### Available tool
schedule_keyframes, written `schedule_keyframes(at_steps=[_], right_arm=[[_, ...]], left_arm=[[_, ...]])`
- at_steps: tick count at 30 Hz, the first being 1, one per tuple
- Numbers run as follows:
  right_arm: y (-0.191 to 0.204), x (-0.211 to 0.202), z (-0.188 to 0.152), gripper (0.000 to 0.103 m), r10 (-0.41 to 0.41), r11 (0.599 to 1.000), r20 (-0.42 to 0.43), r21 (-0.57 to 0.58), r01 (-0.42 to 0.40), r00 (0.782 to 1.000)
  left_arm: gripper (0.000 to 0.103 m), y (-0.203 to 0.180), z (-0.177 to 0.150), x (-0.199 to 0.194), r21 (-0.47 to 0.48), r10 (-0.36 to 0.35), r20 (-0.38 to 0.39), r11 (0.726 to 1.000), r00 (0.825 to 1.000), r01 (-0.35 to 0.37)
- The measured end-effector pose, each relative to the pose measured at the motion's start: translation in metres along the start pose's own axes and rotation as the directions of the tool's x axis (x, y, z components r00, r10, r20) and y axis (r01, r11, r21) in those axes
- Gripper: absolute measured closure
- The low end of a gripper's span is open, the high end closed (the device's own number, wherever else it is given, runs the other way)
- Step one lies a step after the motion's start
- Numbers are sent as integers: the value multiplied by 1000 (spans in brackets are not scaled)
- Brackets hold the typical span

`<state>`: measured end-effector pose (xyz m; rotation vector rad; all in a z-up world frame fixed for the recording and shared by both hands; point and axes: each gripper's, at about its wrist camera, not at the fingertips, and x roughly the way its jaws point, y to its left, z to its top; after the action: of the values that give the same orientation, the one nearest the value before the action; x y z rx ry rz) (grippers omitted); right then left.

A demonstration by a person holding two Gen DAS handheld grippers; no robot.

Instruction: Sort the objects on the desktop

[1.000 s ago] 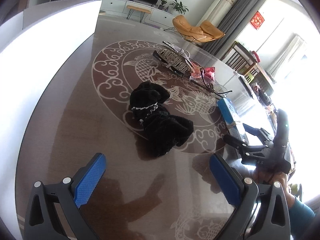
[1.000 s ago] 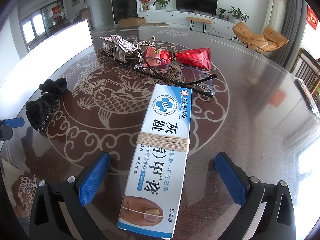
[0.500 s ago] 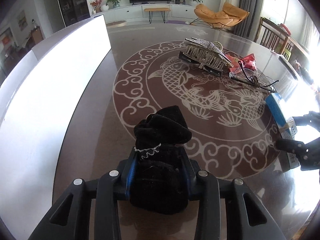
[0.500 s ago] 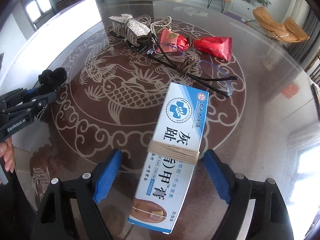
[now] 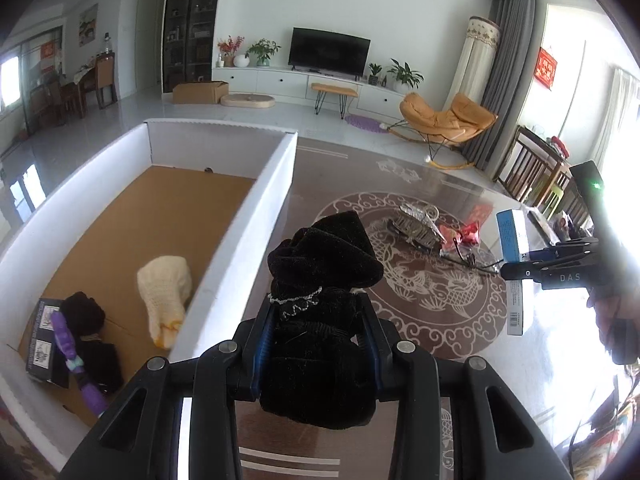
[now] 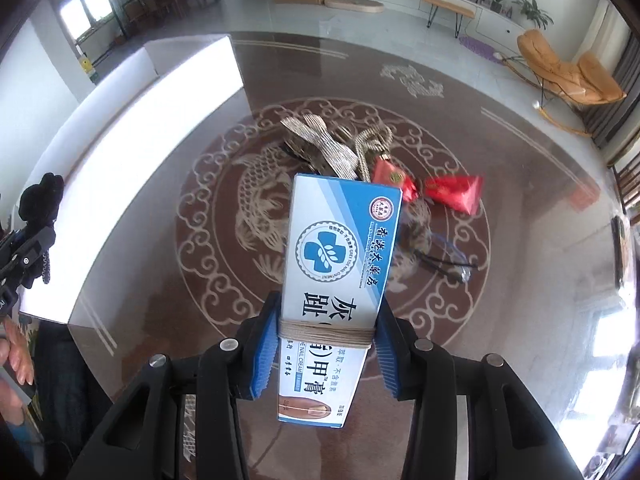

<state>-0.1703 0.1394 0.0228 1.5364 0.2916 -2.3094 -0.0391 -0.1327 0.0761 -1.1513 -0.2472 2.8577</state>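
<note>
My left gripper (image 5: 316, 348) is shut on a black velvet pouch (image 5: 320, 320) and holds it above the table, just right of the white box's wall (image 5: 240, 240). My right gripper (image 6: 326, 348) is shut on a blue-and-white nail cream box (image 6: 336, 264) bound with twine, lifted off the table. That box (image 5: 514, 264) and the right gripper also show at the right in the left wrist view. A silver hair claw (image 6: 320, 144), red snack packets (image 6: 452, 192) and glasses (image 6: 444, 256) lie on the table beyond.
The open white box has a cardboard floor (image 5: 140, 232) holding a cream knitted item (image 5: 164, 288), a dark bundle (image 5: 86, 316), a purple item (image 5: 68, 344) and a dark card box (image 5: 40, 332). The round brown table (image 6: 160, 280) has a carp pattern.
Both grippers have lifted their objects off the table. The left one carried the pouch up beside the white box. The right one closed on the cream box and raised it.
</note>
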Motion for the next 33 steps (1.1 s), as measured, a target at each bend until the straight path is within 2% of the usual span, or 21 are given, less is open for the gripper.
schedule_keyframes(at_steps=[5, 9, 12, 15, 17, 18, 20, 22, 24, 25, 26, 29, 31, 33], right_arm=[[85, -49, 57, 59, 99, 989, 128, -123, -83, 987], [177, -65, 88, 59, 248, 951, 169, -233, -206, 954], [243, -64, 94, 59, 368, 902, 150, -295, -314, 918], [302, -38, 91, 59, 452, 854, 91, -331, -401, 887], [333, -6, 90, 59, 470, 836, 30, -336, -434, 882], [346, 12, 90, 59, 460, 838, -4, -328, -436, 888], [362, 51, 88, 58, 430, 852, -77, -293, -433, 899], [371, 87, 86, 57, 403, 865, -152, -259, -430, 903], [375, 108, 85, 45, 394, 872, -177, -239, -427, 902], [376, 112, 85, 35, 397, 871, -172, -238, -429, 902], [376, 112, 86, 32, 402, 872, -151, -239, -428, 903], [365, 96, 89, 28, 416, 876, -46, -250, -413, 908], [349, 75, 92, 24, 412, 888, 60, -247, -387, 909], [327, 49, 92, 23, 404, 901, 177, -244, -358, 897]], left_arm=[[66, 77, 20, -30, -105, 94, 33, 990, 995, -90], [66, 136, 16, -35, -176, 176, -12, 969, 984, -175], [66, 170, 8, -30, -210, 226, -66, 949, 972, -235], [66, 197, -1, -22, -243, 247, -116, 932, 962, -269], [65, 209, -6, -12, -256, 249, -154, 925, 956, -282], [64, 215, -10, -7, -260, 246, -178, 922, 953, -286], [58, 226, -15, 2, -267, 253, -229, 912, 940, -310], [45, 232, -20, 7, -270, 271, -254, 902, 928, -338], [33, 231, -20, 5, -272, 275, -222, 904, 935, -330], [32, 232, -22, 2, -271, 295, -215, 898, 931, -347], [27, 231, -22, 0, -272, 313, -207, 891, 927, -362], [26, 225, -23, -10, -289, 320, -153, 890, 935, -352], [26, 214, -21, -17, -294, 325, -108, 892, 940, -342], [26, 195, -19, -25, -288, 313, -55, 904, 948, -315]])
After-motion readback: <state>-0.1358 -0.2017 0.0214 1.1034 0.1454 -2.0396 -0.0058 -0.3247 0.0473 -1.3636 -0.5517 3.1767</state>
